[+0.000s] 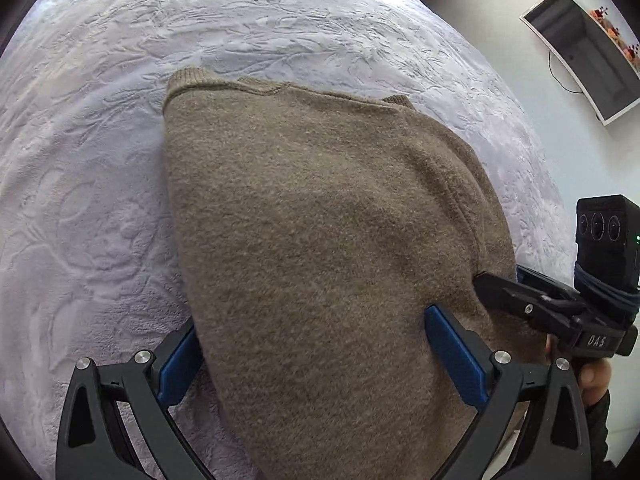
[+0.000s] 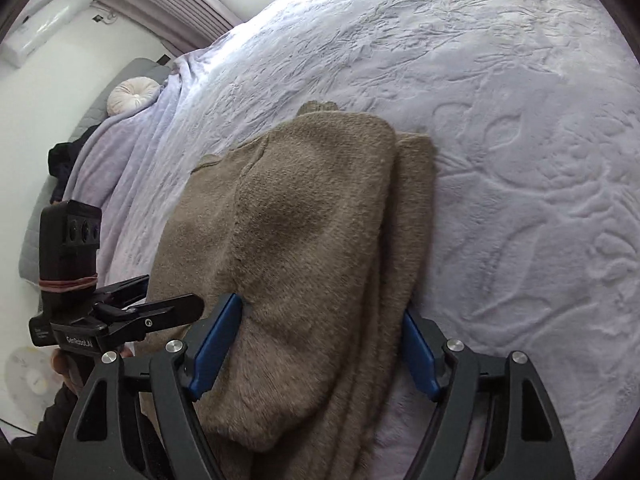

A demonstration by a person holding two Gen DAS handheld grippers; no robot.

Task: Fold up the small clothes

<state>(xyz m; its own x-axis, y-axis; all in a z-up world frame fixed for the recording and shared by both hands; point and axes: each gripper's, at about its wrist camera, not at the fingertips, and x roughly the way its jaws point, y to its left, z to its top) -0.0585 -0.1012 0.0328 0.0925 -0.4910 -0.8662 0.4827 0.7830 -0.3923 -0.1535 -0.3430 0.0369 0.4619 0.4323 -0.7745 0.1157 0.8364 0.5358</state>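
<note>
Blue-padded fingers of the left gripper (image 1: 314,354) stand spread wide at the bottom of the left wrist view, one on each side of the brown knitted sweater (image 1: 320,240). The sweater fills the gap between the jaws and runs straight ahead from them, its long axis following the fingers, with a ribbed edge (image 1: 188,78) at the far end. It lies folded on the pale lilac embossed bedspread (image 1: 100,160). Whether the pads actually press the knit cannot be told. Just right of the jaws, the right gripper (image 1: 504,286) reaches in to the sweater's right edge, with a black camera block (image 1: 606,232) strapped on top. Farther right, on the white wall, a flat screen (image 1: 580,52) hangs.

Seen from the right wrist, the right gripper (image 2: 322,344) also has its jaws spread, straddling the near end of the sweater (image 2: 304,220). The garment stretches ahead and slightly left, stacked in several folded layers whose edges show along the right side. Left of the jaws sits the left gripper (image 2: 160,304), its fingers close together at the sweater's left edge; what they pinch is unclear. Far ahead-left, a round white cushion (image 2: 134,94) rests at the edge of the bedspread (image 2: 520,120).
</note>
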